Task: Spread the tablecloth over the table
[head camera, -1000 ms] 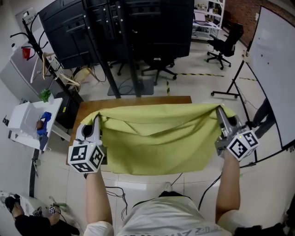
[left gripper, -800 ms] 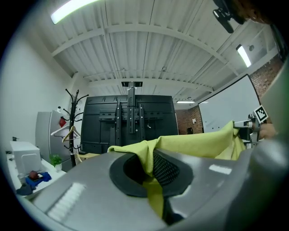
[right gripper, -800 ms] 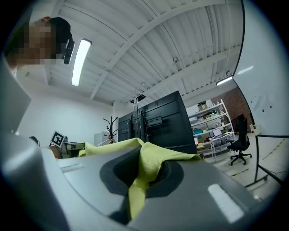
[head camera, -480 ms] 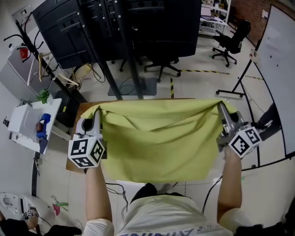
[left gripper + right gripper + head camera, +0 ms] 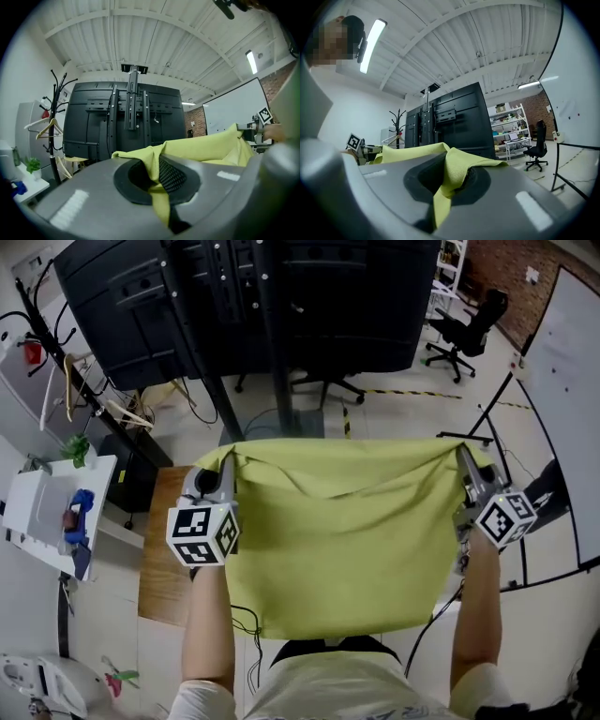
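A yellow-green tablecloth hangs stretched between my two grippers, its lower edge draping down in front of the person. My left gripper is shut on the cloth's far left corner. The far right corner is pinched in my right gripper, also shut. Both grippers point level, away from the person. The wooden table shows only as a strip at the left, below and beside the left gripper; the cloth hides the rest.
A large black screen on a stand rises just beyond the cloth. A coat rack and a white cart stand at the left. A whiteboard and an office chair are at the right.
Both grippers have carried the cloth forward, away from the person and toward the black screen. The cloth is pulled flatter and now covers nearly all of the table.
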### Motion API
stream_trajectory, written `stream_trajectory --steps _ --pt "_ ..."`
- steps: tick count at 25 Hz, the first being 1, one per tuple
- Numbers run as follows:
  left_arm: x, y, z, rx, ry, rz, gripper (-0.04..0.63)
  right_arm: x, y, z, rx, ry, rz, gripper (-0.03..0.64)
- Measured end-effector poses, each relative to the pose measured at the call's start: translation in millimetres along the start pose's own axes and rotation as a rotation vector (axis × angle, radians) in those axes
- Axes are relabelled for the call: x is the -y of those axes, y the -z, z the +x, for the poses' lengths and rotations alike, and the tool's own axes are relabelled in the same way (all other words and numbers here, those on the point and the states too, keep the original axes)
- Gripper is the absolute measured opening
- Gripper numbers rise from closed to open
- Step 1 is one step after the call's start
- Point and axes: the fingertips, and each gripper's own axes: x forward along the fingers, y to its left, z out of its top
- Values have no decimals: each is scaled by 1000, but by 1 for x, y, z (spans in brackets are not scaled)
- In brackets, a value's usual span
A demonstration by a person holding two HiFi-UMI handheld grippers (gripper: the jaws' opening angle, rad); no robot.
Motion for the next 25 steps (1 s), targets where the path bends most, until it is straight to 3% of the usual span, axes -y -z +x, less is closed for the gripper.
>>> stream_trajectory --steps 14,25 --pt "-16 30 81 -72 15 -10 8 65 24 98 -99 17 94 11" --pt "-36 84 186 -143 -4 -13 8 129 91 177 -205 22 114 11"
